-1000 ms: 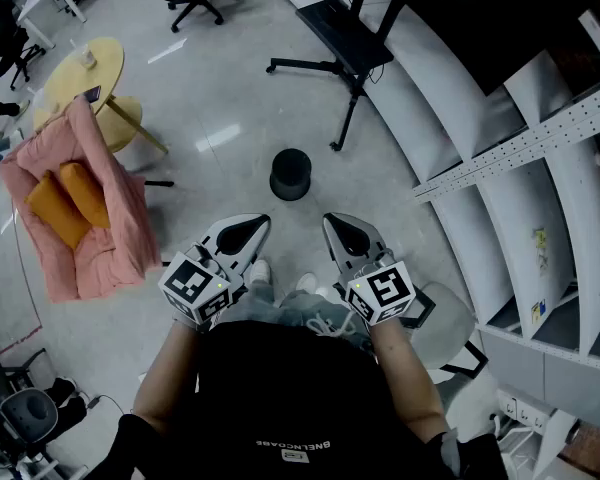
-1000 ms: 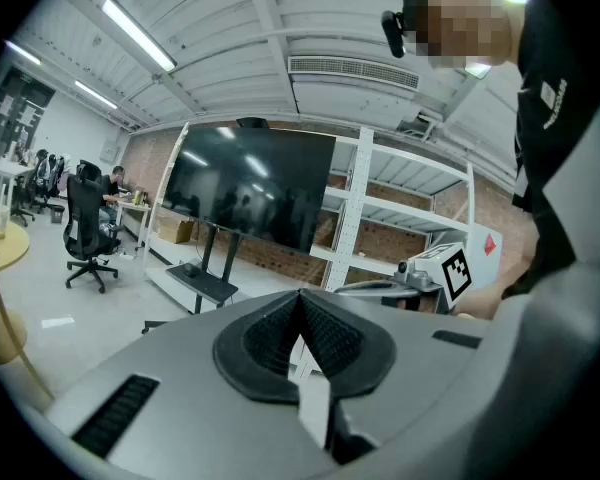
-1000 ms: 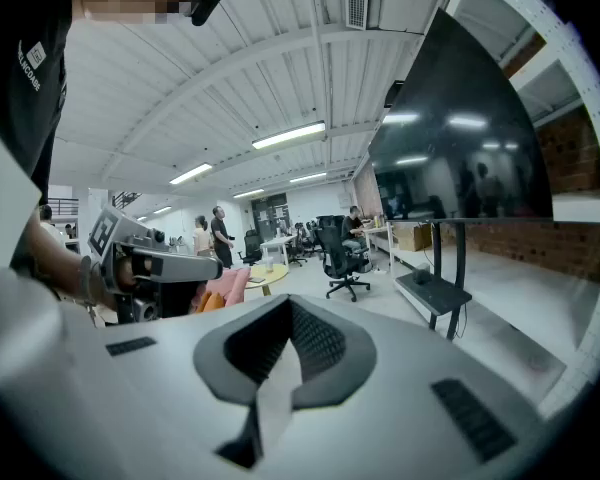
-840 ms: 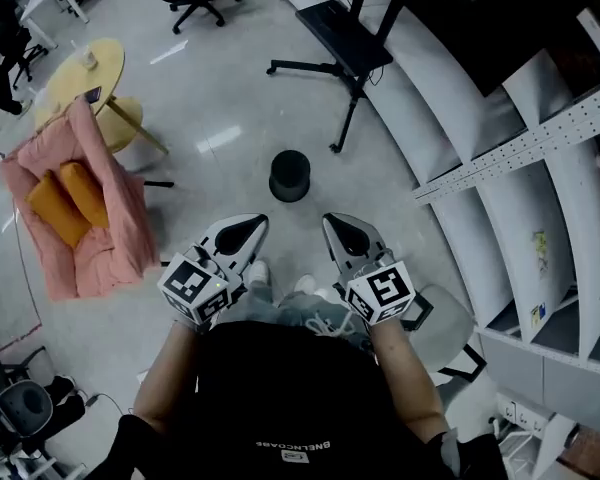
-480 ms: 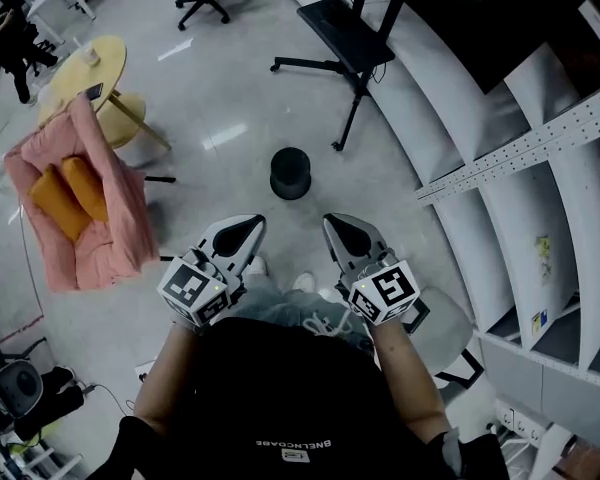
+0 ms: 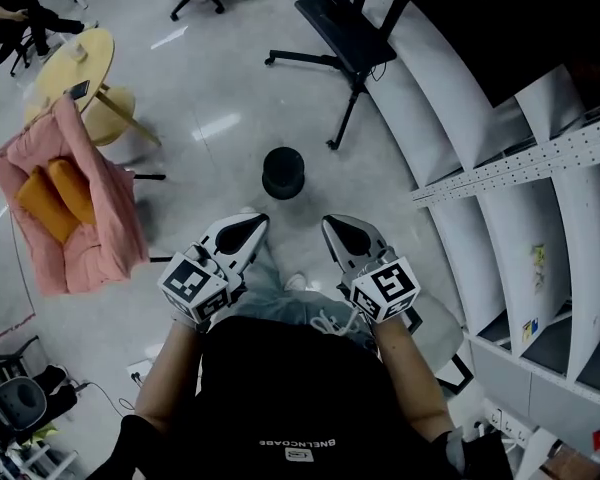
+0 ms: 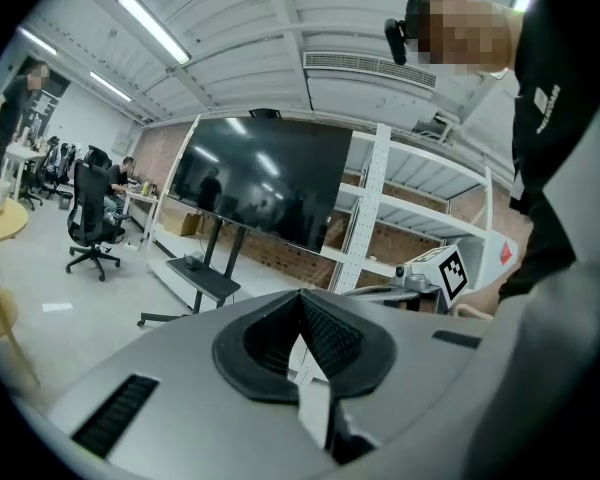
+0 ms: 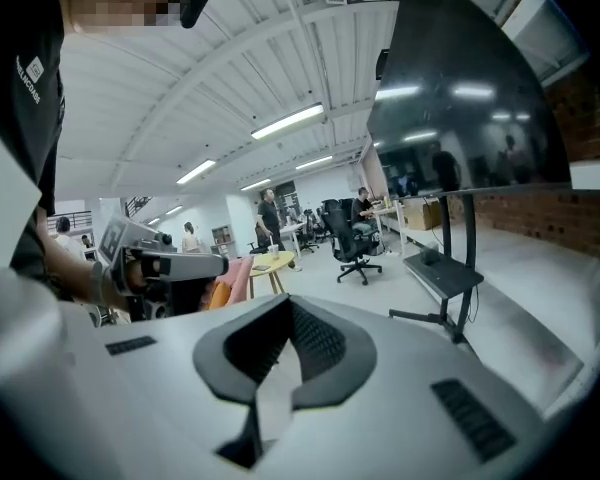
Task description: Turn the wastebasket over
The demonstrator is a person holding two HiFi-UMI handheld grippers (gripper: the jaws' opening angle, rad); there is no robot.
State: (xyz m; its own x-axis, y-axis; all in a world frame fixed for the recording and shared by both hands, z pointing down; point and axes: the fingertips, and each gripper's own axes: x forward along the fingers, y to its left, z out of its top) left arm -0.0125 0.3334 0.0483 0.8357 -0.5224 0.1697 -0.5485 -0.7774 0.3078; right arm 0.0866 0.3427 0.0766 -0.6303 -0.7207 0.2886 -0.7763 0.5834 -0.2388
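The small black round wastebasket (image 6: pixel 283 173) stands on end on the pale grey floor (image 6: pixel 220 78), in the middle of the scene and towards the far side. Its body is plain and dark, and it flares to a wider band at the bottom. Whether its dark round top is an open mouth or a closed base cannot be told. It stands alone, near and left of the foot of a black stand (image 6: pixel 342 118).

Pale glossy floor (image 6: pixel 210 98). Black wastebasket (image 6: pixel 283 173) stands alone mid-floor. Screen stand (image 6: pixel 342 26) near it. Pink armchair (image 6: pixel 75 218) and yellow table (image 6: pixel 78 63) well apart; white shelving (image 6: pixel 540 238) along the opposite edge.
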